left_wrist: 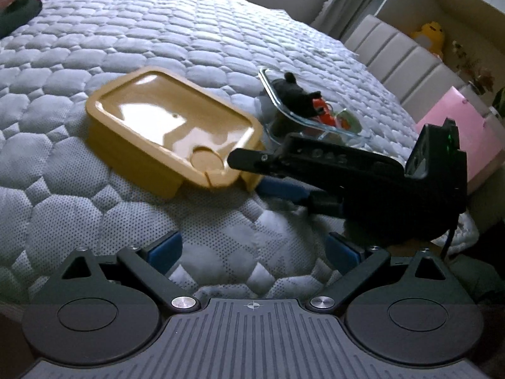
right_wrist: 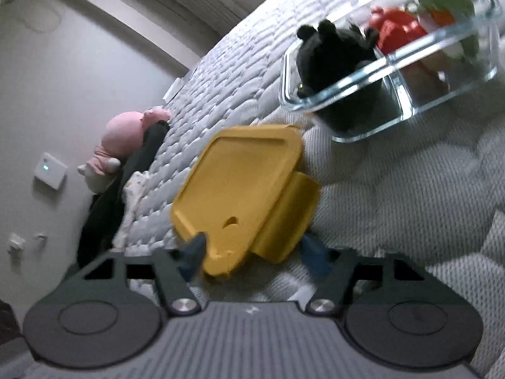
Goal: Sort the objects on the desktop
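- Yellow lid (left_wrist: 170, 126) lies beside glass container (left_wrist: 312, 110) on the bed (left_wrist: 94, 31), open quilt all around.
- Right hand-held gripper (right_wrist: 252, 252) spread wide, straddling the lid's tab corner.
- Left hand-held gripper (left_wrist: 252, 249) wide apart, empty.

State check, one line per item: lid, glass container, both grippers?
yellow lid: off the container, lying on the mattress, right gripper at its corner
glass container: uncovered, toys inside, including a black plush
right gripper: open, fingers straddling the lid's corner and clip
left gripper: open, holding nothing
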